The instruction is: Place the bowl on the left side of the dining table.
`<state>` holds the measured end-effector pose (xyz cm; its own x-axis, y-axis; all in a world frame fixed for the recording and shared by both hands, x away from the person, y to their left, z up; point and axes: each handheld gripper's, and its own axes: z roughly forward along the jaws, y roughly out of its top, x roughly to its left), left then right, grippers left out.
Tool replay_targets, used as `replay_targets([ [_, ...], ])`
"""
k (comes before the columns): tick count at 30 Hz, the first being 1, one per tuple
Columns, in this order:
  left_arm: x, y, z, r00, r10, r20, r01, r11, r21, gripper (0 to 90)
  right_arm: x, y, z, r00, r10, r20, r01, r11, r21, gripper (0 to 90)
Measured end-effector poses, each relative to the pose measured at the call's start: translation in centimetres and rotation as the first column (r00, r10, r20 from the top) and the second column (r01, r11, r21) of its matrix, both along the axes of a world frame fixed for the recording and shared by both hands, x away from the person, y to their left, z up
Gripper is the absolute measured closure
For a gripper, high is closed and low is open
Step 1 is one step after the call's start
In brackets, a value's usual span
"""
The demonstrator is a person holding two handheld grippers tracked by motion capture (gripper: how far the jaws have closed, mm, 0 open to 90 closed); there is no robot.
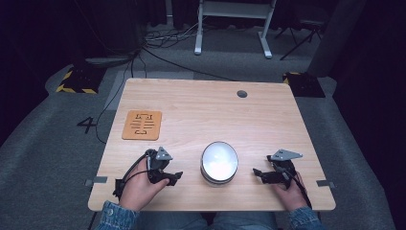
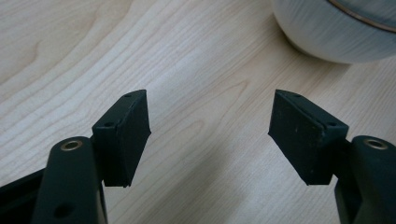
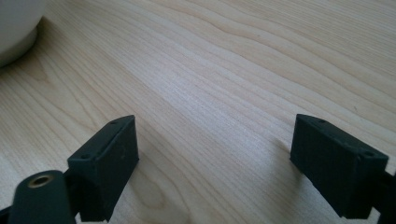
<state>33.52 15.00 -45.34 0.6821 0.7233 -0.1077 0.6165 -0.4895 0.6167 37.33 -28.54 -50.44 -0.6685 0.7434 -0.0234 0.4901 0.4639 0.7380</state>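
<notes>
A: High view: the bowl sits near the table's front edge, between the two grippers. Left gripper rests just beside it on one side, right gripper a little further off on the other. Neither touches it.

B: Step?

A: Looks like the start, a two-sided approach to the bowl. Nothing gripped yet. An orange mat lies well apart at the left; possibly the drop spot, can't confirm.

B: Left gripper view?

A: Jaws stand wide, nothing between them but bare wood. The bowl's white wall is ahead and off to the upper right. The next move likely calls for swinging that gripper toward the wall or rim before closing.

B: Right gripper view?

A: Jaws also spread wide, empty. A sliver of the bowl shows at the top left corner, so it is aimed past the bowl. It needs to turn in as well. The wall looks smooth and rounded; a rim pinch seems safer than squeezing the sides.

B: Surface, room?

A: Light wood-grain top, with a round grey grommet near the far edge. Grey carpet around it, marked with a "4" at the left. Cables trail across the floor, a white desk frame stands behind, hazard-striped blocks sit near the far corners. The background is dark.
</notes>
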Motion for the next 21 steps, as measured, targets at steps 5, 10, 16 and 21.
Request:
replay_targets([
  [5, -0.2, -0.1, 1.1, 0.9997, -0.005, 0.023, 0.005, 0.9999, -0.01, 29.2, 0.0, 0.0, 0.0, 1.0, -0.004, 0.002, 0.004, 1.0, -0.001, 14.9],
  [10, -0.4, -0.2, 2.0, 0.9993, -0.002, 0.038, 0.003, 0.9997, -0.023, 29.2, 0.0, 0.0, 0.0, 1.0, -0.004, 0.004, 0.004, 1.0, -0.001, 14.9],
  [16, -0.5, -0.5, 2.9, 0.998, -0.003, 0.063, 0.004, 0.9999, -0.016, 29.3, -0.1, 0.1, 0.0, 0.9999, -0.011, 0.003, 0.011, 1.0, 0.003, 14.9],
  [21, -0.7, -1.1, 4.3, 0.9948, -0.011, 0.102, 0.012, 0.9998, -0.017, 29.3, -0.1, 0.1, 0.0, 0.9999, -0.014, 0.002, 0.014, 1.0, 0.005, 14.9],
])
